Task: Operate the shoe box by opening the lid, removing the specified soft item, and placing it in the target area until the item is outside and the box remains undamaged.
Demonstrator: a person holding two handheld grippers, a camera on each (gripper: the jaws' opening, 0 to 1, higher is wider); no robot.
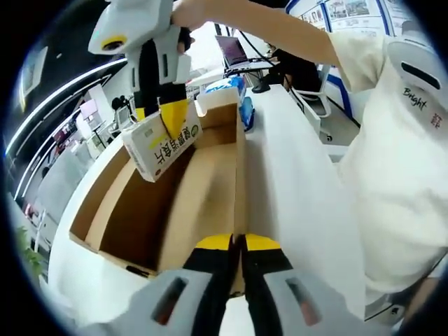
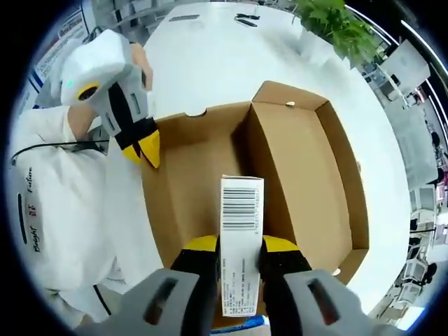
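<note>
A pack [image 2: 241, 231] of soft tissues, white with a printed barcode, is gripped end-on in the right tongs [image 2: 240, 255] and held above the open box [image 2: 308, 175]. It is judged light and squashy, its wrapper slick, so it is best pinched across the narrow sides, as is done here. The box is plain brown cardboard, stiff, with thin walls. Its lid [image 1: 280, 175] is pinched at the edge by the closed left tongs [image 1: 236, 253]. A smooth white bench [image 2: 224, 56] lies beneath.
</note>
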